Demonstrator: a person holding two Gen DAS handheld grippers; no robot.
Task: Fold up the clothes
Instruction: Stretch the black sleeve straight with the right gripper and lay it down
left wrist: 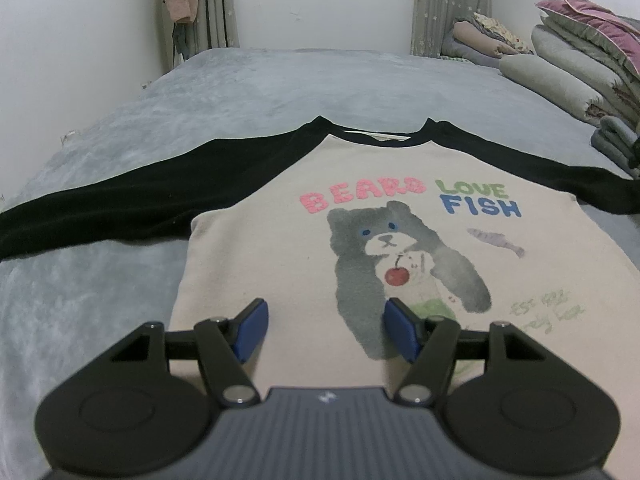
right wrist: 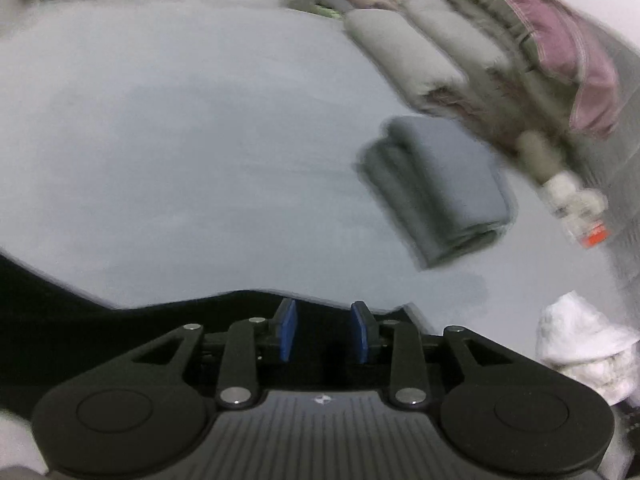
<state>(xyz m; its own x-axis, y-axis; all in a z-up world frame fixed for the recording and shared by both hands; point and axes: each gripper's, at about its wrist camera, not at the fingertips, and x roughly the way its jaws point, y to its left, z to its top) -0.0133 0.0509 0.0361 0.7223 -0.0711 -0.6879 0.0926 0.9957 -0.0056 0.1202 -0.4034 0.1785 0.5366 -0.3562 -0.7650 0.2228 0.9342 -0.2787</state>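
Bear-print shirt (left wrist: 400, 200) is lying flat on the grey bed (left wrist: 280, 80). Left gripper (left wrist: 325, 330) is hovering over its hem, gaping, empty. Right gripper (right wrist: 323, 331) is standing part-open over the shirt's black sleeve (right wrist: 160, 320), apparently gripping nothing; a shallow pinch risks slipping.

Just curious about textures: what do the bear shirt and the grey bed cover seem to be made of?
The shirt looks like soft matte cotton knit, with a raised, fuzzy bear print. The bed cover looks like plush fleece: its nap shows mottled, brushed streaks. Neither can be confirmed by sight.

Shirt (left wrist: 280, 240) on bed (left wrist: 280, 80)
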